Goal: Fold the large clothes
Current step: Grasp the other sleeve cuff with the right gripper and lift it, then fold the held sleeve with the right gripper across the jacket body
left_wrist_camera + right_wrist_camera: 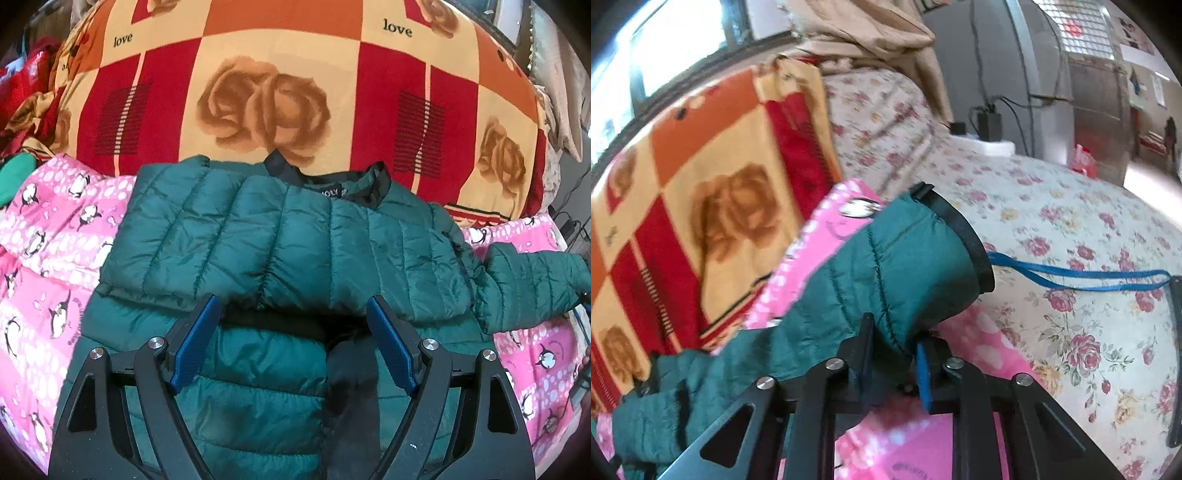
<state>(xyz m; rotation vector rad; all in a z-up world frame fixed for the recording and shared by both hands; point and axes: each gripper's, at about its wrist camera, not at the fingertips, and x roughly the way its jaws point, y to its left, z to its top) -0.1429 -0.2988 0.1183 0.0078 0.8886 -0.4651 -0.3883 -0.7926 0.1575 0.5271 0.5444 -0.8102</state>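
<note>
Pink penguin quilt [55, 236] under green jacket [280, 229]; left tongs [293, 332] agape, right tongs [892, 341] pinching sleeve [908, 266].

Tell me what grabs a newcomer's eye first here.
The green puffer jacket spread mid-frame on the pink penguin blanket, one sleeve folded across its chest. Behind it, the loud red-and-orange rose blanket. In the right wrist view, the right claw pinches the other sleeve near its black cuff.
</note>
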